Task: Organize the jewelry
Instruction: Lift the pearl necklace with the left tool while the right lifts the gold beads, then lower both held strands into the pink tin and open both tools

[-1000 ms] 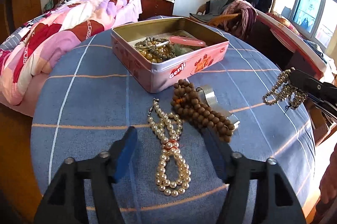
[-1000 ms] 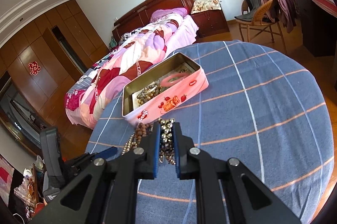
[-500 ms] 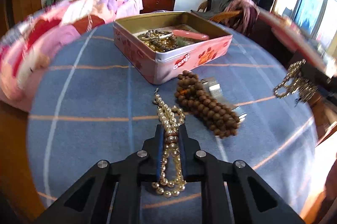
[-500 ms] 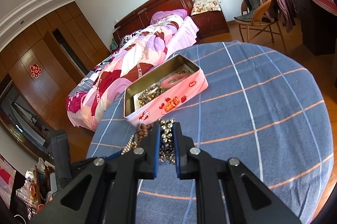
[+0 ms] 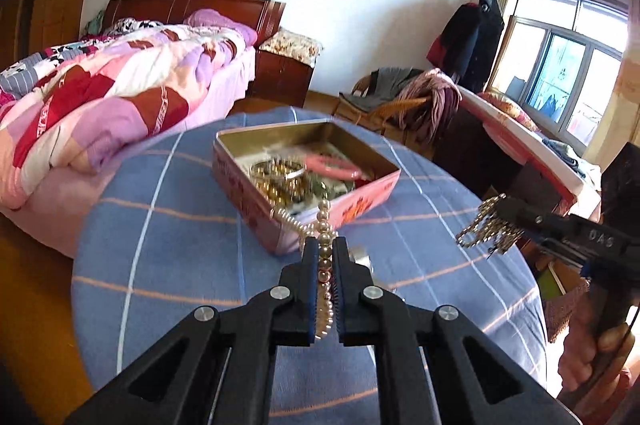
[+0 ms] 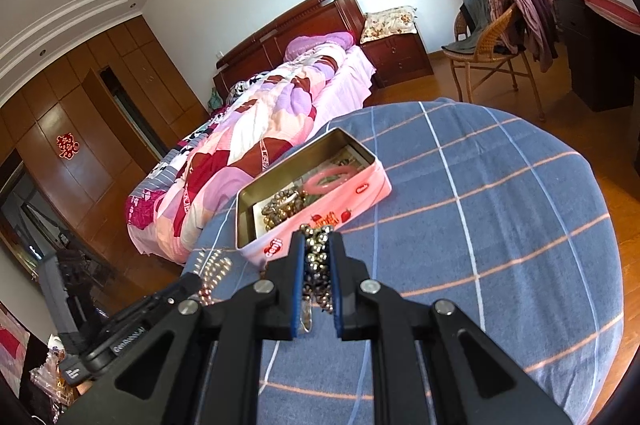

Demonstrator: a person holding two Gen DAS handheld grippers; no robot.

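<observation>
An open pink tin [image 5: 372, 199] [image 6: 360, 191] holds beads and a pink bangle [image 5: 338, 167] on the blue checked tablecloth [image 5: 168, 249]. My left gripper [image 5: 325, 249] is shut on a pearl necklace [image 5: 324, 265], lifted off the cloth just in front of the tin. My right gripper [image 6: 316, 245] is shut on a metallic bead necklace [image 6: 316, 257], held in the air to the right of the tin; it shows in the left wrist view [image 5: 486, 225]. The pearl necklace also shows in the right wrist view [image 6: 214, 271].
A bed with a pink patchwork quilt [image 5: 100, 97] stands left of the table. A wicker chair with clothes [image 6: 496, 37] and a dark desk [image 5: 500, 133] stand behind and to the right. A silver object [image 5: 360, 257] lies behind my left fingers.
My left gripper closed on the pearl necklace and lifted it toward the tin. The right gripper kept its bead necklace and stayed nearly still.
</observation>
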